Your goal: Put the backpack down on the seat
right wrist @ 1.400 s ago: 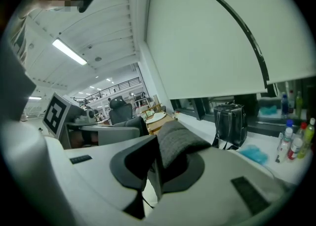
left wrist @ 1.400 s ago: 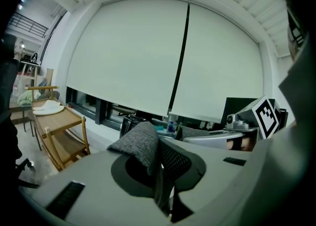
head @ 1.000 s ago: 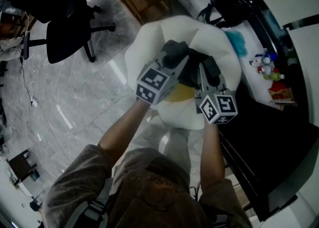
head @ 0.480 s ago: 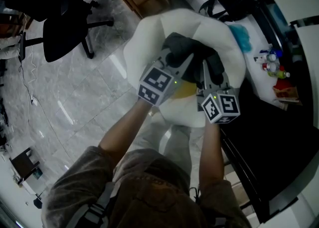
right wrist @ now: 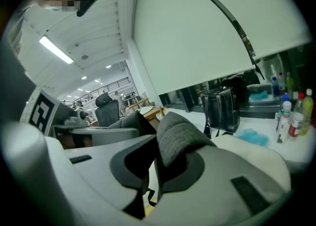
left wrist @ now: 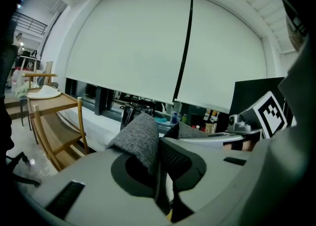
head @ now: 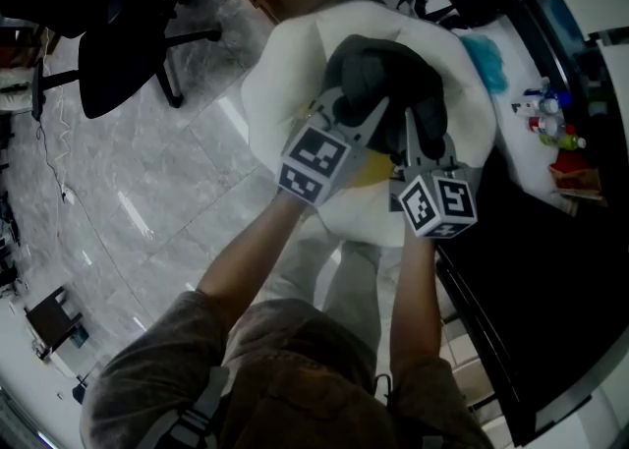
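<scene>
**Backpack over the seat**

My left claw (left wrist: 158, 145) and right claw (right wrist: 157, 154) sit side by side, each pinching a fold of the grey backpack (head: 388, 64). It's upper middle in the head view, over the white seat (head: 280, 84). Can't tell if it's resting there.

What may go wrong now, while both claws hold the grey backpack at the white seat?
The left claw and the right claw each pinch only a fold of the grey backpack, so the fabric may slip out. The white seat looks soft and rounded, so the backpack may tip or slide off once released.
</scene>
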A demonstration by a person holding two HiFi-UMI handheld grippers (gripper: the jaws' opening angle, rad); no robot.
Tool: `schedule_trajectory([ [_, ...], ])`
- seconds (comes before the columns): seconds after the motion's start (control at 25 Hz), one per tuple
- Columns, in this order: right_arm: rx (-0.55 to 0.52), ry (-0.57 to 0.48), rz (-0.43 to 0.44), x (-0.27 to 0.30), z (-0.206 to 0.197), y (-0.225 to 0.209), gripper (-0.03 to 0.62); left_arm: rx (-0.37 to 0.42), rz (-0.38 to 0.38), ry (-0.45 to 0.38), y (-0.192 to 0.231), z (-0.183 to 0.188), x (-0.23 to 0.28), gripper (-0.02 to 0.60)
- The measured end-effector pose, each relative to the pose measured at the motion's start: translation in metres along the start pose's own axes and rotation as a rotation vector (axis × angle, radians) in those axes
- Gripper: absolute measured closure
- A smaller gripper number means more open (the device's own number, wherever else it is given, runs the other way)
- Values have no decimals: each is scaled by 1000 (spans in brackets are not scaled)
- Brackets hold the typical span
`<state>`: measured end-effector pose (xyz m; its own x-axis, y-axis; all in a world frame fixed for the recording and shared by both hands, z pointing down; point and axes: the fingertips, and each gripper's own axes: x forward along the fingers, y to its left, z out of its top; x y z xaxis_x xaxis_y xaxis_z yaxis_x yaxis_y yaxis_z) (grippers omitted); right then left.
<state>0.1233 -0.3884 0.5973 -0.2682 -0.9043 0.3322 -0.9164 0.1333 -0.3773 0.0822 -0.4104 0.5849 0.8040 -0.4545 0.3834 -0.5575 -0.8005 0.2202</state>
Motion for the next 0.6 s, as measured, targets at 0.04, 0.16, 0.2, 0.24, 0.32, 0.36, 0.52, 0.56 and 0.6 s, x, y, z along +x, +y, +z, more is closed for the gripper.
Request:
schedule_trajectory([
  [0.04, 1, 0, 0, 2, -3, -1, 563, 0, 1, 0, 1, -3, 2, 547],
  [0.16, 0, -1, -3, 7, -11, -6, 563, 6, 13, -7, 4, -11, 10, 546],
  [0.2, -2, -3, -5, 8, -13, -9, 563, 7, 17, -12, 5, -13, 13, 546],
  [0.24, -4, -5, -7, 10, -15, -11, 563, 9, 20, -17, 6, -14, 16, 546],
  [0.32, -8, -11, -10, 14, -18, -15, 563, 14, 24, -26, 8, -18, 21, 546],
  [0.36, -12, -13, -10, 17, -21, -16, 563, 17, 25, -28, 9, -21, 24, 546],
  [0.52, -22, -6, -18, 27, -36, -22, 562, 23, 35, -18, 15, -39, 31, 546],
  [0.56, -23, -3, -18, 28, -40, -23, 562, 23, 38, -14, 16, -45, 33, 546],
  [0.6, -25, 0, -17, 29, -44, -24, 562, 24, 41, -11, 17, -50, 34, 546],
])
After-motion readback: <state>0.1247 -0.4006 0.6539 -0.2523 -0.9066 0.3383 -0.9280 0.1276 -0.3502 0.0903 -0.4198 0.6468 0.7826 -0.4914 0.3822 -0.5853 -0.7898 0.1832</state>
